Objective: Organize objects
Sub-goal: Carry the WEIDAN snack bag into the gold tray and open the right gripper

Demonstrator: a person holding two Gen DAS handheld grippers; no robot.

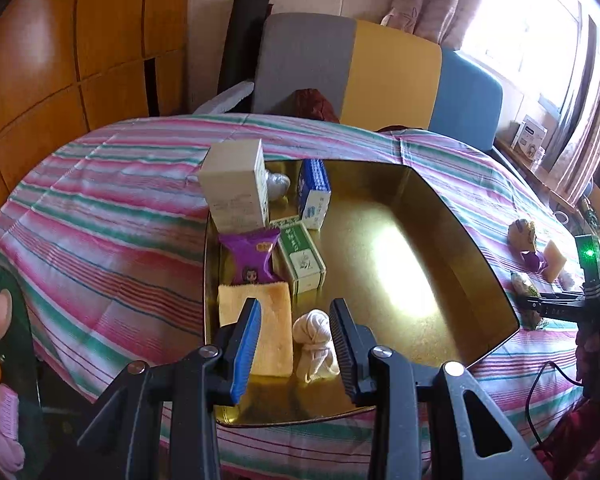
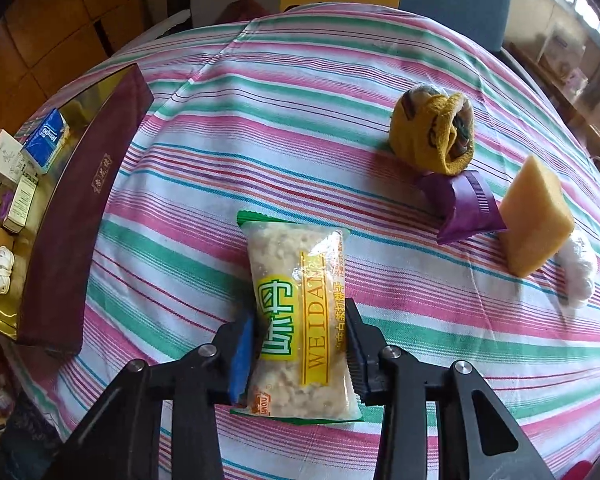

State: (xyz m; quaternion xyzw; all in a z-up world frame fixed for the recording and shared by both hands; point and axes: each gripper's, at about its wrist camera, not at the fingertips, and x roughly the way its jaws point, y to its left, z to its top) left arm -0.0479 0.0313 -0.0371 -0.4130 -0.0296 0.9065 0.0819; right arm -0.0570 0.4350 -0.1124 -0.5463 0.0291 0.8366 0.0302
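Note:
A gold-lined tray (image 1: 460, 240) with maroon outer walls (image 2: 80, 208) holds a white box (image 1: 236, 188), a blue tissue pack (image 1: 314, 194), a green box (image 1: 302, 258), a purple snack packet (image 1: 252, 256), a yellow sponge (image 1: 276, 320) and a rolled beige sock (image 1: 314, 338). My left gripper (image 1: 296, 344) is open above the tray's near end, its jaws either side of the beige sock and apart from it. My right gripper (image 2: 300, 344) is shut on a clear snack packet (image 2: 300, 304) labelled WEIDA, over the striped cloth.
On the striped tablecloth (image 2: 300, 100) to the right lie a rolled yellow sock (image 2: 432, 132), a purple packet (image 2: 464, 208), a yellow sponge (image 2: 536, 216) and a white sock (image 2: 580, 268). Chairs (image 1: 392, 72) stand behind the table.

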